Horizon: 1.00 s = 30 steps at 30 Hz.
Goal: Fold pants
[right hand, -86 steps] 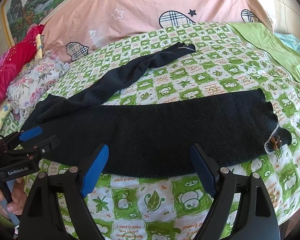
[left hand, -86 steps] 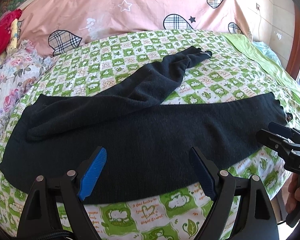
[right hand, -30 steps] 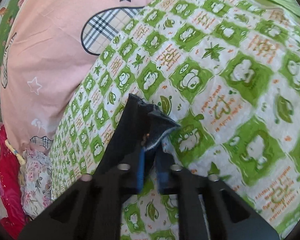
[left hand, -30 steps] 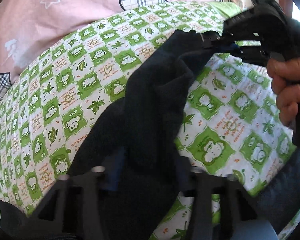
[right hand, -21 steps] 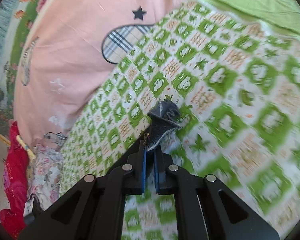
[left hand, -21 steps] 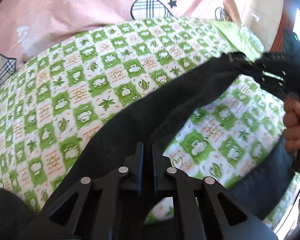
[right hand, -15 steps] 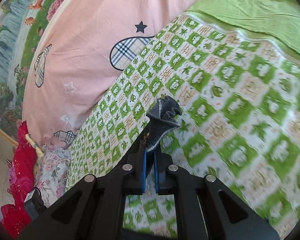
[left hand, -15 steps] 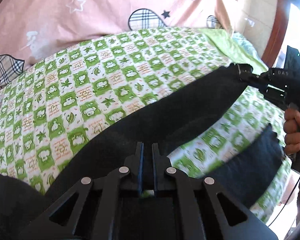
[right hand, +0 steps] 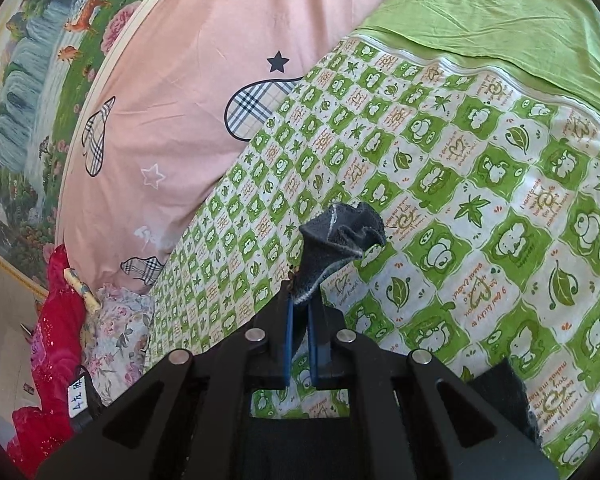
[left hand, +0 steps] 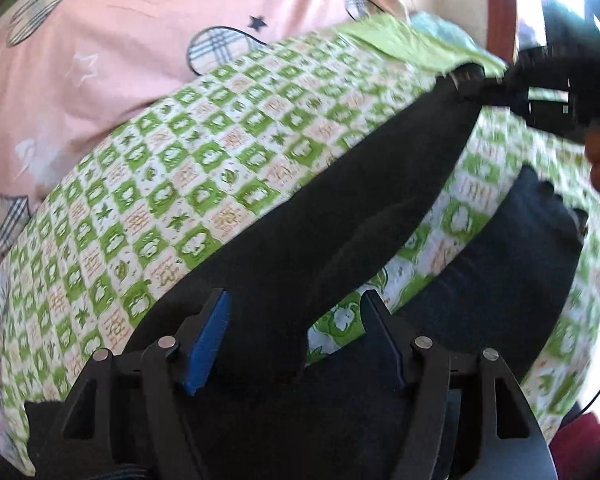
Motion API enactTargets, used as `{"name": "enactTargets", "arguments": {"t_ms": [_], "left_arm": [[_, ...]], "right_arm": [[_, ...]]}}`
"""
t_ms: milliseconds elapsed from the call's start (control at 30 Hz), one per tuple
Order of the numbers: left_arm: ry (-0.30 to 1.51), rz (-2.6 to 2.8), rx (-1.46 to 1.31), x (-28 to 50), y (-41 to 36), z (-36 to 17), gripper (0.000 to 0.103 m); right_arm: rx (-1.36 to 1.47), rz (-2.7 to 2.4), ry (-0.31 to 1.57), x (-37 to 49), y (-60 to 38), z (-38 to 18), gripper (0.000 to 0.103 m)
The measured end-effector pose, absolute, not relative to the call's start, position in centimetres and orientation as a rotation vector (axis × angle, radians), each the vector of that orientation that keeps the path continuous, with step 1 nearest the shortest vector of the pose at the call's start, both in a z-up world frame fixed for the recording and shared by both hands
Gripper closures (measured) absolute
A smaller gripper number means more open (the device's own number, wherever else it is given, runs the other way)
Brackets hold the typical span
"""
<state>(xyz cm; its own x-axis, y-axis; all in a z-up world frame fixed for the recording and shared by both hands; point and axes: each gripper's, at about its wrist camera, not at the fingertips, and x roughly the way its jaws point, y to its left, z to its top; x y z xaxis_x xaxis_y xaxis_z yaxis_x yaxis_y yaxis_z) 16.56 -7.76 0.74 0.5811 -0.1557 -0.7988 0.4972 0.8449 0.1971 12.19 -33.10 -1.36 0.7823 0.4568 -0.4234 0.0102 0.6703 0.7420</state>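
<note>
Pants (left hand: 340,220), dark and soft-knit, lie spread across the bed's green-and-white checked sheet (left hand: 188,168). One leg stretches taut up to the right hand-held gripper (right hand: 299,312), whose blue pads are clamped tight on the bunched cuff, pale stitching showing at the crumpled hem. The other leg lies flat on the sheet, nearer the bed's edge. The left hand-held gripper (left hand: 296,340) has just been opening; its jaws stand wide, the dark fabric between them but not pinched. A pink pillow (right hand: 204,80) sits behind.
</note>
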Motion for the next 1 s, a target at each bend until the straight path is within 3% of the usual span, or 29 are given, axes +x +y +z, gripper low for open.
{"name": "enactTargets", "arguments": {"t_ms": [33, 100, 133, 533, 1000], "left_arm": [[0.887, -0.392, 0.459, 16.8, -8.1, 0.1, 0.04], [0.923, -0.386, 0.496, 17.2, -8.4, -1.1, 0.068], [0.949, -0.393, 0.508, 17.4, -8.5, -1.7, 0.095], [0.779, -0.462, 0.487, 9.6, -7.7, 3.7, 0.099], [0.865, -0.529, 0.432, 5.4, -9.5, -0.7, 0.098]], "right_arm": [[0.811, 0.272, 0.637, 12.2, -33.2, -1.4, 0.096], [0.817, 0.27, 0.638, 12.0, -33.3, -1.6, 0.096], [0.819, 0.269, 0.637, 11.9, -33.3, -1.6, 0.096], [0.75, 0.261, 0.613, 5.1, -34.2, -1.2, 0.096], [0.657, 0.098, 0.667, -0.1, -34.9, -6.7, 0.097]]}}
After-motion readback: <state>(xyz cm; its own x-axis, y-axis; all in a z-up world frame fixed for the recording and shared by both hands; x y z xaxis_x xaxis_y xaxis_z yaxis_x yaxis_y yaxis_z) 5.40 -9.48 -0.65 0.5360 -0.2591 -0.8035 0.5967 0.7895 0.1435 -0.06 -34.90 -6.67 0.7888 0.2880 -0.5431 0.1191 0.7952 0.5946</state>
